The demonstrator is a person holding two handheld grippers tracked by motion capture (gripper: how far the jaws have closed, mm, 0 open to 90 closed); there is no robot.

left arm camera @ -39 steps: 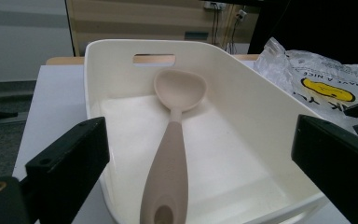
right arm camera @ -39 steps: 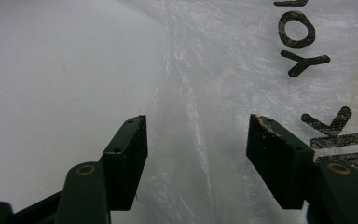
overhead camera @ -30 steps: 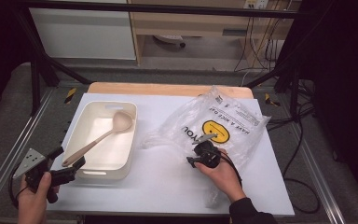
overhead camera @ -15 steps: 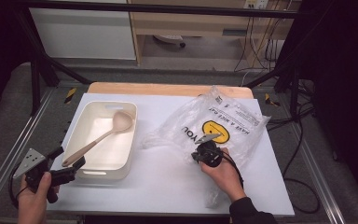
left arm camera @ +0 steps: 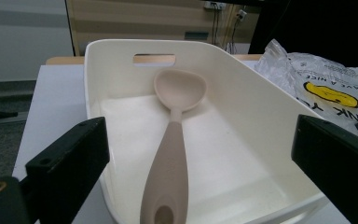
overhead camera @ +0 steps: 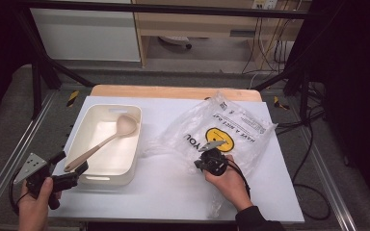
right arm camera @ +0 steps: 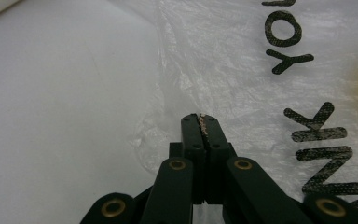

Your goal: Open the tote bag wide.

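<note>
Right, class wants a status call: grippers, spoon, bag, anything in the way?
Left gripper open, at the tub's near end. Right gripper shut over the bag. Spoon lies in the tub, handle nearest the left jaws. Nothing blocks it.

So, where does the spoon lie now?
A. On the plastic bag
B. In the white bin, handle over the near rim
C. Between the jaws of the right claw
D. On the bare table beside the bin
B: the spoon lies in the bin, bowl toward the far end, and its handle sticks out over the near rim.

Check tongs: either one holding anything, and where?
Left tongs: open, nothing held, facing the spoon. Right tongs: shut over the bag; whether film is pinched, can't tell.
</note>
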